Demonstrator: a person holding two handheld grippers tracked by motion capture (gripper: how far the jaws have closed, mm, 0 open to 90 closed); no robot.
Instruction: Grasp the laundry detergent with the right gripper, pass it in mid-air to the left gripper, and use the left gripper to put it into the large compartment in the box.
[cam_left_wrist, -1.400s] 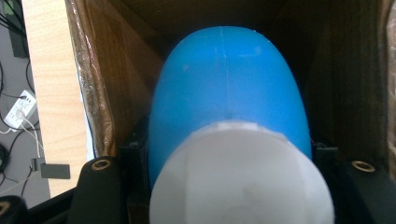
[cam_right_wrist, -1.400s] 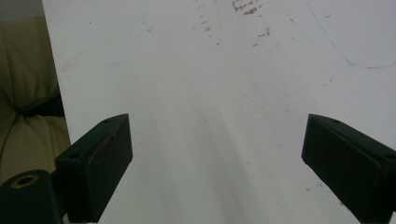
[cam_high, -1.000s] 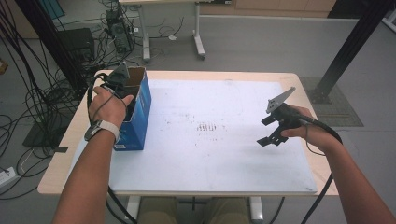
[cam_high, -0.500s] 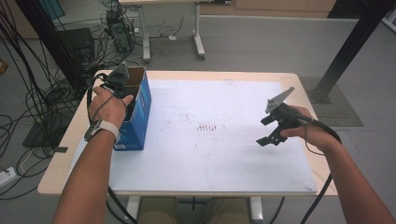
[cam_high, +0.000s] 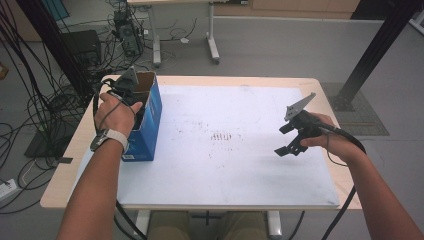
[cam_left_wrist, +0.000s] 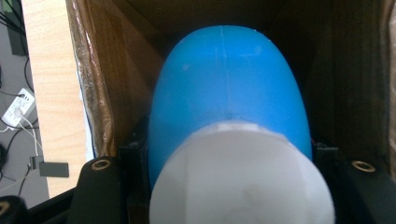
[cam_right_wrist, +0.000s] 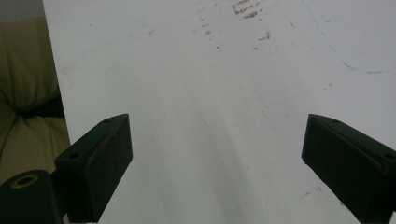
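Left gripper (cam_high: 131, 95) sits in the open top of the blue cardboard box (cam_high: 150, 125) at the counter's (cam_high: 65, 170) left edge, fingers pinching a blue bottle (cam_left_wrist: 229, 93) with a white cap (cam_left_wrist: 240, 177). Right gripper (cam_high: 295, 140) hovers over the white mat (cam_high: 225, 165), fingers spread, nothing between them.

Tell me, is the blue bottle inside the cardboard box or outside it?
Inside. In the left gripper view, the blue bottle has brown walls of the cardboard box around it, and the left gripper is shut on it.
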